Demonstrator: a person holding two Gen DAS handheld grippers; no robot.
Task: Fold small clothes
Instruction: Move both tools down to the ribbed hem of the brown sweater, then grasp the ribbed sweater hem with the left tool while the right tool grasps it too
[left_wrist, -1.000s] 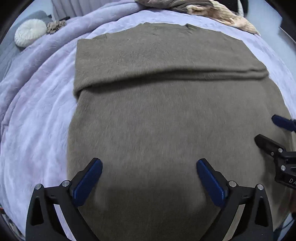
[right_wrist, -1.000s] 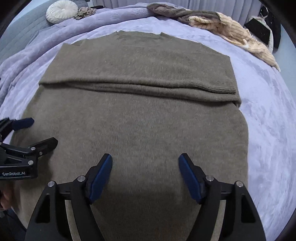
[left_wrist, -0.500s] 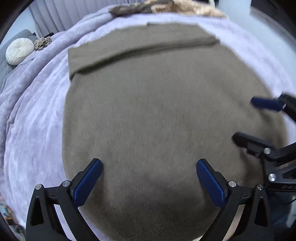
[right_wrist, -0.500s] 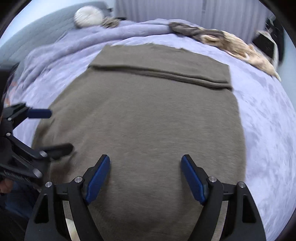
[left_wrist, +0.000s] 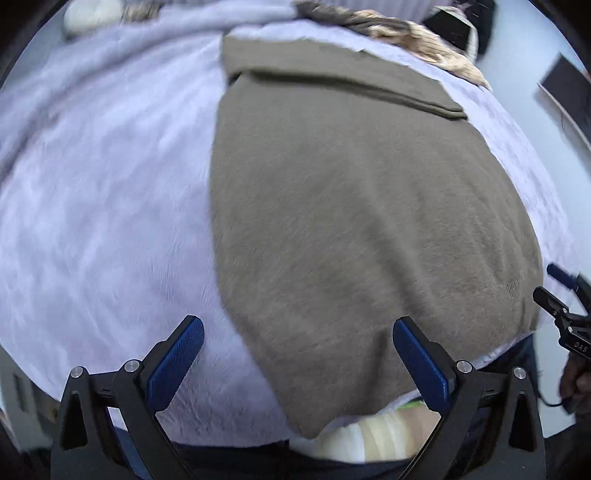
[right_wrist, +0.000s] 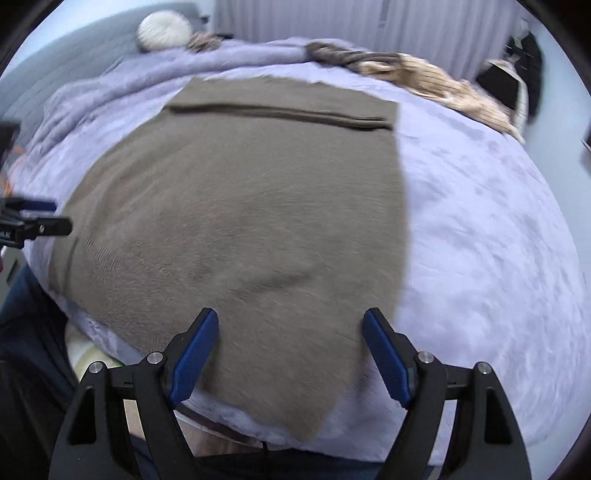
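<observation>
A taupe knit sweater (left_wrist: 351, 206) lies flat on a lavender blanket (left_wrist: 96, 206), its far end folded over into a band (left_wrist: 332, 79). It also shows in the right wrist view (right_wrist: 243, 206), on the blanket (right_wrist: 480, 236). My left gripper (left_wrist: 295, 354) is open and empty above the sweater's near left corner at the bed edge. My right gripper (right_wrist: 291, 350) is open and empty above the near right corner. The right gripper shows at the left wrist view's right edge (left_wrist: 554, 288), and the left gripper at the right wrist view's left edge (right_wrist: 33, 216).
A heap of beige and brown clothes (right_wrist: 424, 85) lies at the far right of the bed. A round white cushion (right_wrist: 164, 29) sits at the far left by a grey headboard (right_wrist: 55, 77). The person's legs and the floor show below the bed edge (left_wrist: 369, 439).
Both grippers have pulled back toward the near bed edge and spread apart, the left toward the sweater's left corner, the right toward its right corner. Both stay open.
</observation>
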